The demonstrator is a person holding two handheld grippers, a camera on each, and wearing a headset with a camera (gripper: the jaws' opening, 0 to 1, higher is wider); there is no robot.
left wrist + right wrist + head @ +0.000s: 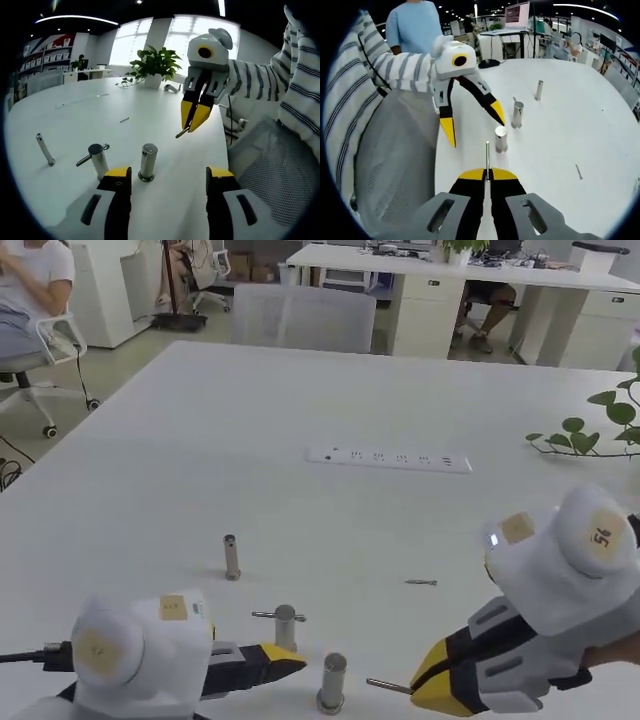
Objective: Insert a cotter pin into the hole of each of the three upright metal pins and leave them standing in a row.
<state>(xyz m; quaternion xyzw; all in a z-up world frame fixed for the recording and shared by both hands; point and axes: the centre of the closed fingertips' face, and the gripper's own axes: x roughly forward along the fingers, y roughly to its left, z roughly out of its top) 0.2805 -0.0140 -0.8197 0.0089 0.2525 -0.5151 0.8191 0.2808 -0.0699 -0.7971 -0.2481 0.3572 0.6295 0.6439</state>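
My right gripper pinches a cotter pin, its tip just short of the nearest metal pin, which stands just ahead of my left gripper, jaws spread wide.

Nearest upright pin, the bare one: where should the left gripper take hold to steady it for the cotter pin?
Low on the shaft of the nearest upright pin, coming in level from the left gripper's side, jaws across the cylinder. It stands upright, and the neighbouring pin carries its cotter pin near the top, so the top probably must stay free.
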